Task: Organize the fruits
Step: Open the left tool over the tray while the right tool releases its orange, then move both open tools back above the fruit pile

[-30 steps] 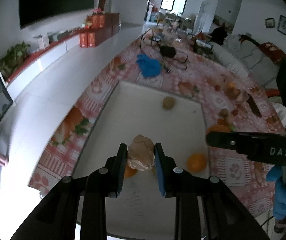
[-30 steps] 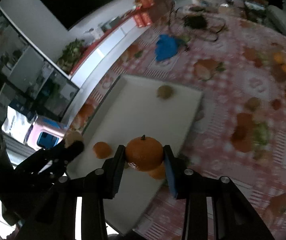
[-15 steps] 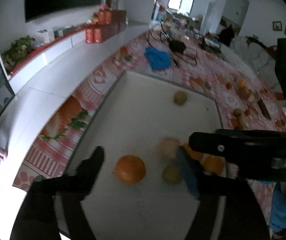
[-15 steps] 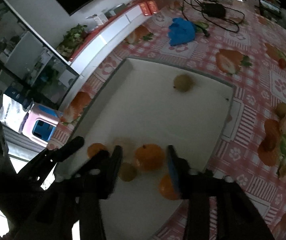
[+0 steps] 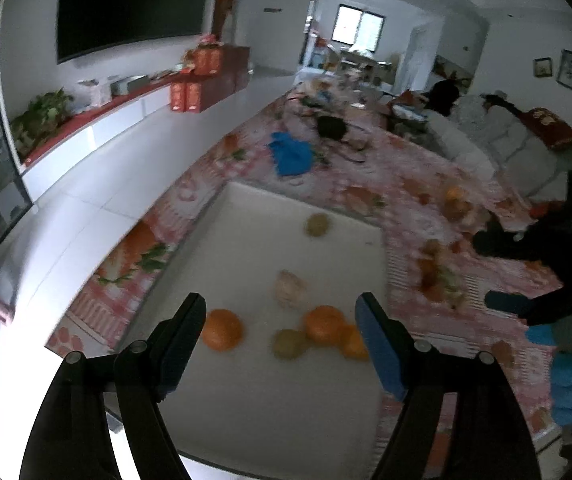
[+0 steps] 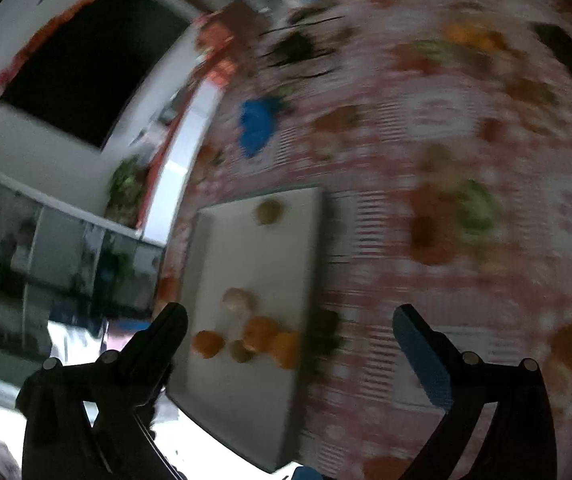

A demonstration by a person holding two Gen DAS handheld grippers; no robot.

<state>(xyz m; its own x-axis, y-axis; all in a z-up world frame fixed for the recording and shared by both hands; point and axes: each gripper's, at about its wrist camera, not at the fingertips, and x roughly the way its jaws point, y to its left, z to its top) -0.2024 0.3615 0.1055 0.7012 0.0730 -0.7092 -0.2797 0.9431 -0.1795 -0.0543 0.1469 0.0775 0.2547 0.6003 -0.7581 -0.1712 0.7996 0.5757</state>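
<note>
A white tray (image 5: 253, 208) lies on the red patterned tablecloth. On it lie a pale fruit (image 5: 290, 287), an orange (image 5: 221, 329) to the left, a greenish fruit (image 5: 289, 343), two more oranges (image 5: 325, 325) close together, and a green-brown fruit (image 5: 318, 225) farther back. My left gripper (image 5: 281, 320) is open and empty, raised above the near fruits. My right gripper (image 6: 288, 330) is open and empty, above the tray's right edge (image 6: 310, 264). It shows in the left wrist view (image 5: 498, 276) off the tray's right side. The right wrist view is blurred.
More fruit (image 5: 456, 200) lies on the tablecloth right of the tray. A blue cloth (image 5: 292, 154) and black cables (image 5: 334, 128) lie beyond the tray. A white floor and low cabinet (image 5: 85, 136) are on the left, a sofa (image 5: 494, 136) at the far right.
Both grippers opened and let go of their fruit, the pale fruit and an orange, which now lie on the tray. Both grippers lifted and pulled back; the right swung to the right.
</note>
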